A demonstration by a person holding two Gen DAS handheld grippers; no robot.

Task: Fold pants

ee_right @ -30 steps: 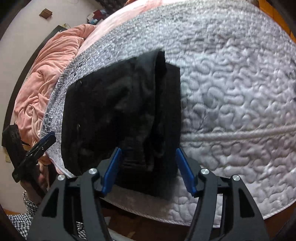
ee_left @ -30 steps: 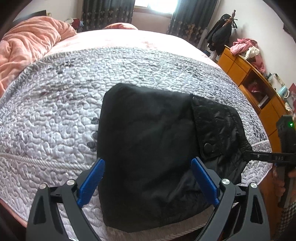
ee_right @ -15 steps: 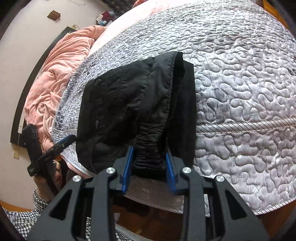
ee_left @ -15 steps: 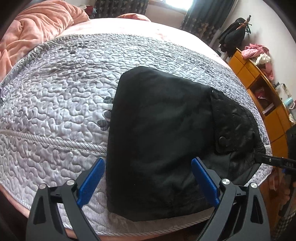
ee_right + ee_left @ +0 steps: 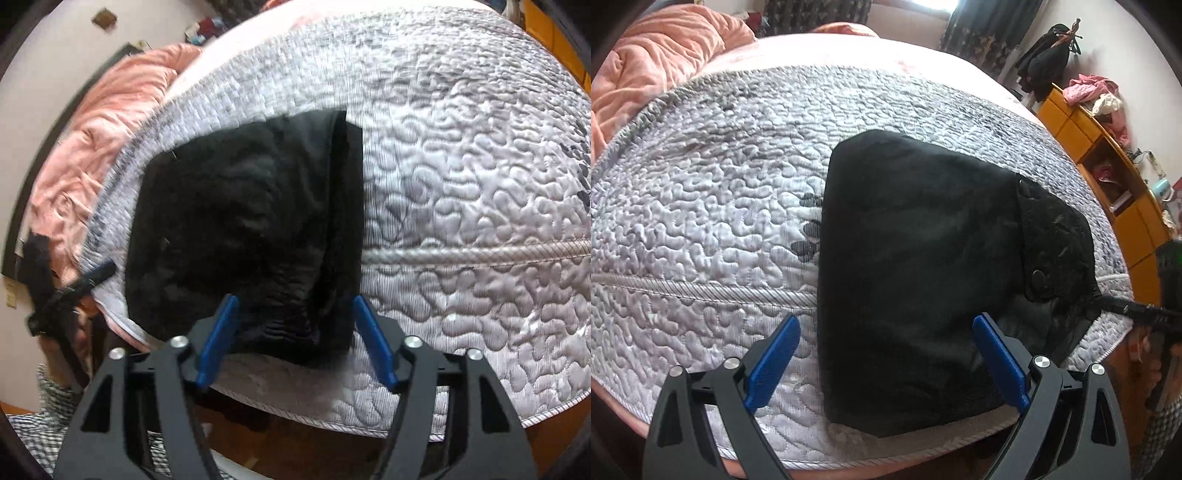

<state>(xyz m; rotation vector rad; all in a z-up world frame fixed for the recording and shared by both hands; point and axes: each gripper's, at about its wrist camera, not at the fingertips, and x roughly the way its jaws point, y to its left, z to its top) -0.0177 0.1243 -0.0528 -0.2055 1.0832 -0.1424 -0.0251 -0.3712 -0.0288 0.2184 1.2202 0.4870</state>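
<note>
Bedroom conditions are recorded: a bed (image 5: pixel 713 206) covered by a grey quilted spread, with a pink blanket (image 5: pixel 653 55) at its far end and a yellow cabinet (image 5: pixel 1108 173) off to the side. Black pants (image 5: pixel 923 280) are found folded into a compact block near the bed's front edge, well short of the pink blanket.

Change noted: half a second earlier the right tool (image 5: pixel 295 332) was pinched on the gathered waistband; its jaws are now opening, with the near edge of the pants between them and no pad seen pressing. A release is indicated, which suggests the fold is set down and the task is close to done. The left tool (image 5: pixel 886 358) is held spread over the front of the pants, gripping nothing.

The block's long axis is judged to run from the bed's front edge toward the blanket end. The waistband and snap flap (image 5: pixel 1052 258) lie on the cabinet side.
</note>
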